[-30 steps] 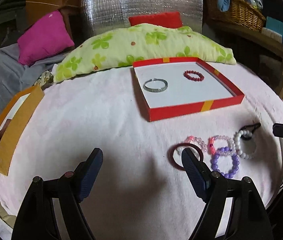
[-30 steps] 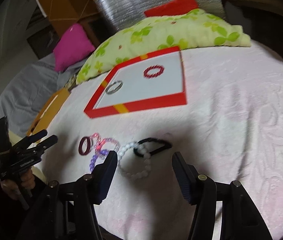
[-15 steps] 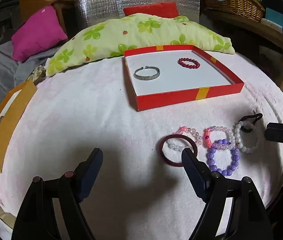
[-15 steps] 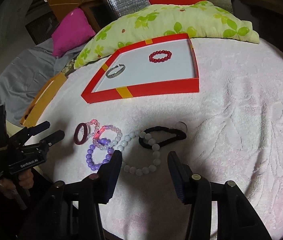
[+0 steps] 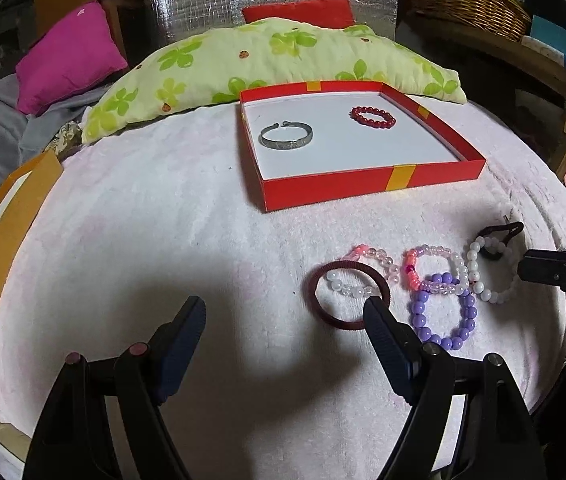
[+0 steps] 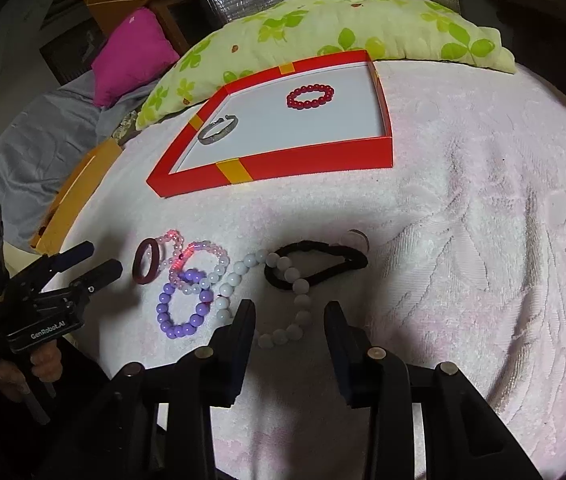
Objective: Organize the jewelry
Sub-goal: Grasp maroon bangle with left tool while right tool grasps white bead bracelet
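Both grippers hang empty, jaws apart: the right gripper (image 6: pixel 287 322) straddles the white bead bracelet (image 6: pixel 283 300), likely its next pick; the left gripper (image 5: pixel 283 320), marked "GenRobot.AI", nears the dark red bangle (image 5: pixel 349 295). The red box (image 5: pixel 363 188), far side, holds two pieces already.

Dim room, bright center, dark fisheye vignette, edges warped, slight motion blur.
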